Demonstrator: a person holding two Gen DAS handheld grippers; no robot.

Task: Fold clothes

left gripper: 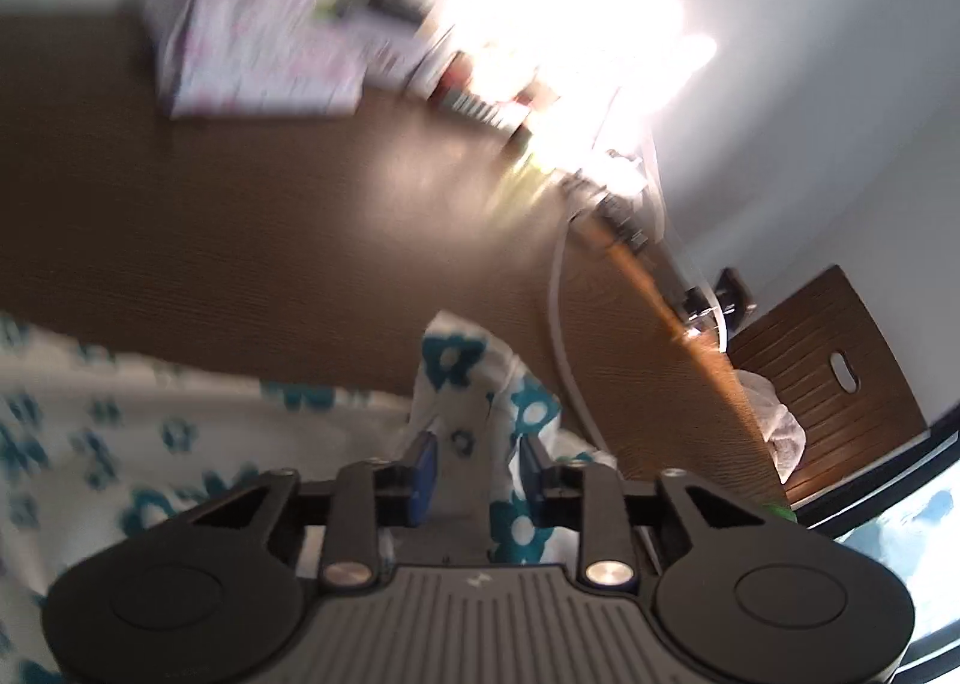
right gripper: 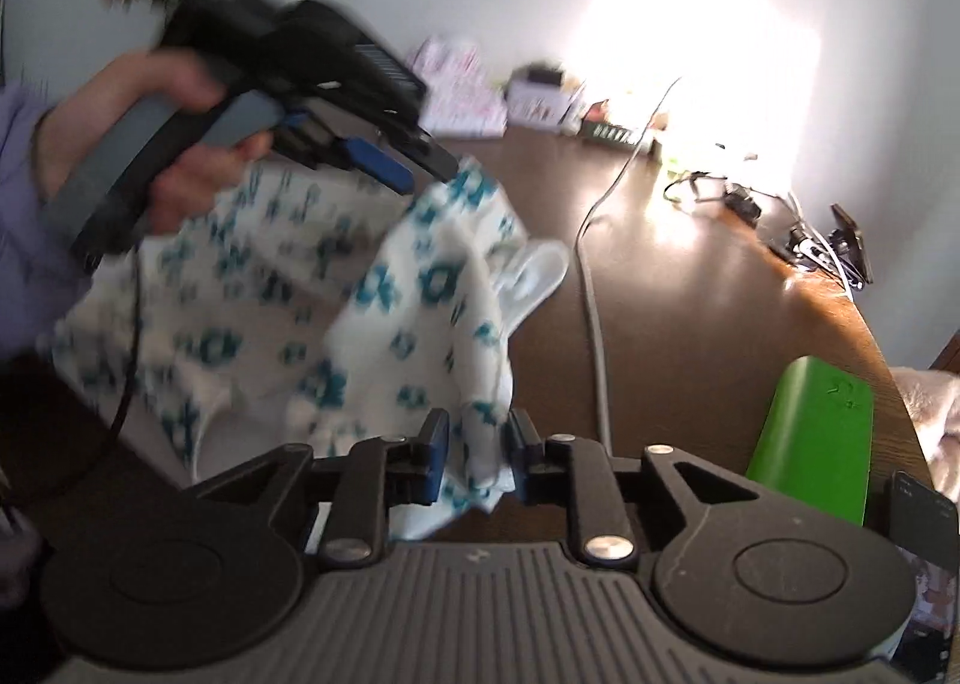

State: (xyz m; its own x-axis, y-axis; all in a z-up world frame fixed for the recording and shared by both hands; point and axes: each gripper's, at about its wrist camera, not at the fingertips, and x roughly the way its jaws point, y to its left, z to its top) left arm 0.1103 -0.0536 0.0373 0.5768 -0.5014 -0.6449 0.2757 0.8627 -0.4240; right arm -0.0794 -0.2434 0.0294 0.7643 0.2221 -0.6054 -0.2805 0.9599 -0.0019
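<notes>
A white garment with teal flower print [right gripper: 336,288] hangs lifted above a dark brown table [right gripper: 690,312]. My right gripper [right gripper: 477,459] is shut on a bunched lower edge of it. In the right wrist view my left gripper [right gripper: 420,168], held by a person's hand [right gripper: 180,144], pinches the garment's upper corner. From the left wrist camera, the same garment [left gripper: 480,384] is bunched between the blue pads of my left gripper [left gripper: 474,465], and the rest of the cloth trails off to the left. Both views are blurred by motion.
A folded pink-patterned cloth [left gripper: 252,36] lies at the table's far side beside boxes [right gripper: 540,96]. A grey cable [right gripper: 594,294] crosses the table. Tangled cords [right gripper: 798,240] and a green object [right gripper: 816,438] sit at the right edge. A wooden chair [left gripper: 828,372] holds a towel.
</notes>
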